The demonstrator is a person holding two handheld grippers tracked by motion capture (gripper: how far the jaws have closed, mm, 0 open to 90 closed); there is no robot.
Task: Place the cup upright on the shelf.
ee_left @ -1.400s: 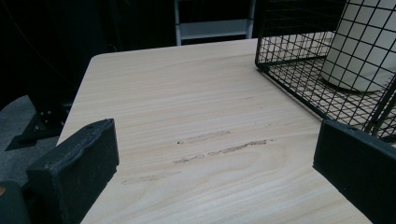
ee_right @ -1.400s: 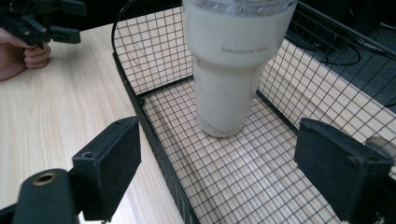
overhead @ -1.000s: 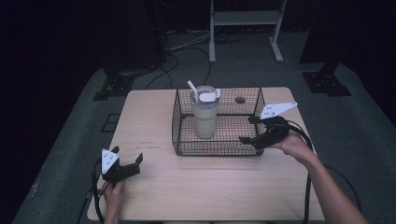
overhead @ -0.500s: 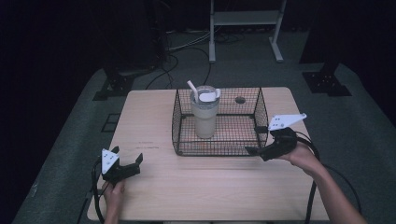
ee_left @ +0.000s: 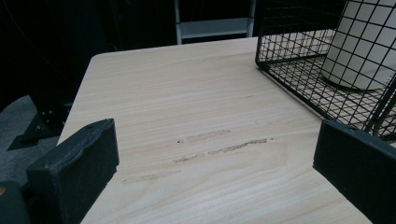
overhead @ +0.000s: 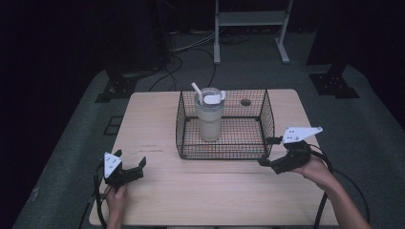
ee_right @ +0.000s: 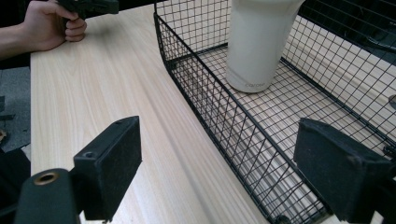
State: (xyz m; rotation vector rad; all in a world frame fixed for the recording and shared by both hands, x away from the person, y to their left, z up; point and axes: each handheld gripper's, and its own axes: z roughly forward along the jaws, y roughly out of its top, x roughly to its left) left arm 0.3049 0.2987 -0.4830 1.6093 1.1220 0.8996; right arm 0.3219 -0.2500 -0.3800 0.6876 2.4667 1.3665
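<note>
At about eight o'clock on the worktop (overhead: 191, 191) your left hand-held gripper (overhead: 128, 171) rests with its jaws spread wide and nothing between them; the left gripper view looks across bare wood grain toward the wire basket (ee_left: 299, 70). It sits where it sat a second ago. Move to the centre and, at roughly twelve o'clock, the basket (overhead: 224, 152) stands with the tall pale tumbler (overhead: 209, 117) upright inside it, toward its left half, a white straw (overhead: 196, 88) leaning out of the lid. That tumbler looks rigid and smooth-walled, so it is likely slippery under the pads, probably top-heavy if it holds liquid, and best taken around the mid-body from above the basket rim rather than by lid or straw. The basket itself seems light and stiff, yet its thin wires give little to bite on; the top rim is your surest hold. At about four o'clock your right hand-held gripper (overhead: 267, 162) hangs just outside the basket's near right corner, jaws also wide apart and empty, as the right gripper view confirms with the mesh wall (ee_right: 224, 116) between them. A second ago it was higher, against the basket's right side; it has since drawn back toward you and lower.
</note>
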